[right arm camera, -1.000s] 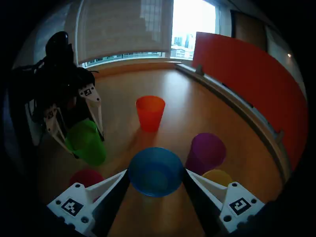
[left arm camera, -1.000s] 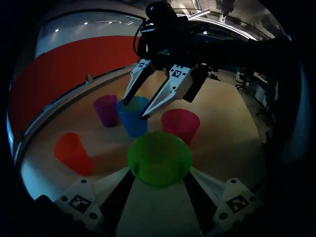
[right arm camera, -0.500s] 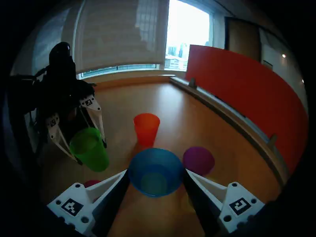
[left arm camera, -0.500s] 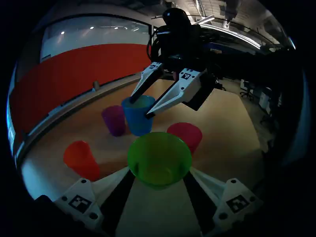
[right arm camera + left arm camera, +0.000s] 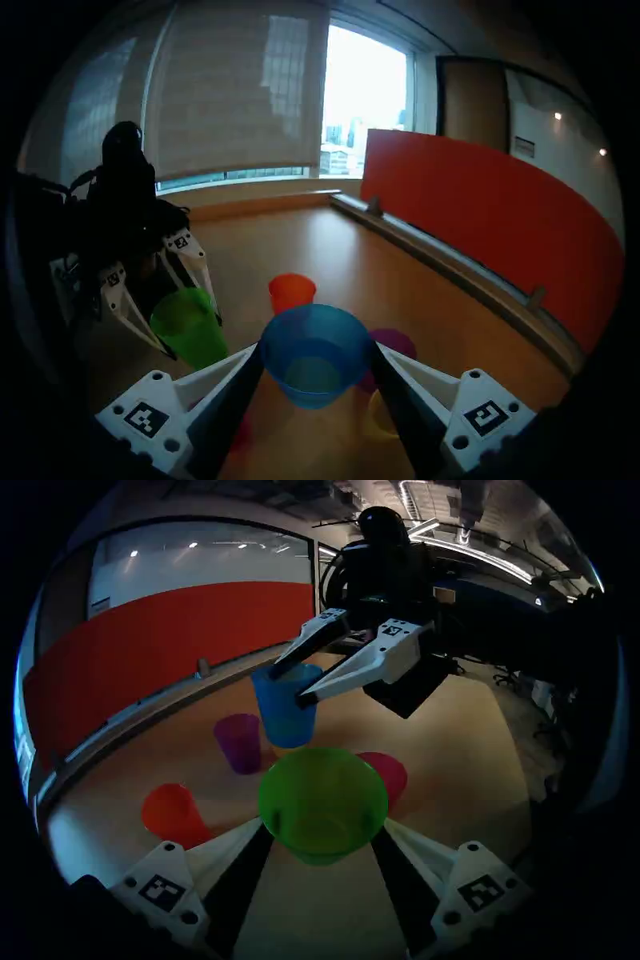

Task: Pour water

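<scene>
My left gripper (image 5: 322,832) is shut on a green cup (image 5: 322,800), held upright above the wooden table (image 5: 456,736). Farther off in the left gripper view, my right gripper (image 5: 288,686) holds a blue cup (image 5: 282,712) up in the air. In the right gripper view that blue cup (image 5: 314,356) sits between my right gripper's (image 5: 316,358) fingers, with some liquid in its bottom. To the left there, the left gripper (image 5: 194,336) carries the green cup (image 5: 190,326).
An orange cup (image 5: 174,814), a purple cup (image 5: 238,742) and a pink cup (image 5: 386,772) stand on the table below. A yellow cup (image 5: 378,412) peeks out under the right finger. A red partition (image 5: 160,640) borders one table edge.
Both grippers have risen with their cups. The blue cup has gone from beside the standing cups to well above them, and the table cups now look lower and smaller.
</scene>
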Available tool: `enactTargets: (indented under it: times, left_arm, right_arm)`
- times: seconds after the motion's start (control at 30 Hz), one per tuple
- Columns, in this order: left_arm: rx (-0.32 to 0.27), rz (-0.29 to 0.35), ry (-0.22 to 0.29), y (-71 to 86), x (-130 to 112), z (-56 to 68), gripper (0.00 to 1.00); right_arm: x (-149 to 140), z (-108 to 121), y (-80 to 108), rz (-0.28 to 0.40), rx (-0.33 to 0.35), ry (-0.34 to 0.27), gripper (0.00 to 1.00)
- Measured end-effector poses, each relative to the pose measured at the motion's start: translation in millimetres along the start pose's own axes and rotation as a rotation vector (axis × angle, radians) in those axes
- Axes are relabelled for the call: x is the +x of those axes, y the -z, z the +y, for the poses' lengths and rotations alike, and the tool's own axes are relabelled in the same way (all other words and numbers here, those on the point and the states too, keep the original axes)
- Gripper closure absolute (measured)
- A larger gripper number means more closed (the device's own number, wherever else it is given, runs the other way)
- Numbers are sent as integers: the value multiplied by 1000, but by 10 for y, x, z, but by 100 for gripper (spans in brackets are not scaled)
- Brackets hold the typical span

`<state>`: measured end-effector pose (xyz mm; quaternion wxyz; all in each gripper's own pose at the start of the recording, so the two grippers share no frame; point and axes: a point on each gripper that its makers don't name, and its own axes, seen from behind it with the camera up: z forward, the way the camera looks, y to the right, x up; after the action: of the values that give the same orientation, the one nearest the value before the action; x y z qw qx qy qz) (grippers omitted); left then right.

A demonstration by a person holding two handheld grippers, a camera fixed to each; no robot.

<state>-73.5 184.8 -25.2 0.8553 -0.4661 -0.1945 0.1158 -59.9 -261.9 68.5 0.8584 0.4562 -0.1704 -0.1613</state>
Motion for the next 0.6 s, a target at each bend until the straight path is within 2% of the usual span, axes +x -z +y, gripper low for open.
enactTargets:
  times: [0.2,0.6]
  left_arm:
    - [17,16,-6,29,94,-11,19]
    - [48,59,1,86,238,-22,19]
  right_arm:
    - [53,30,97,38,-20,-20,7]
    - [191,-27,232,106,-41,-14,6]
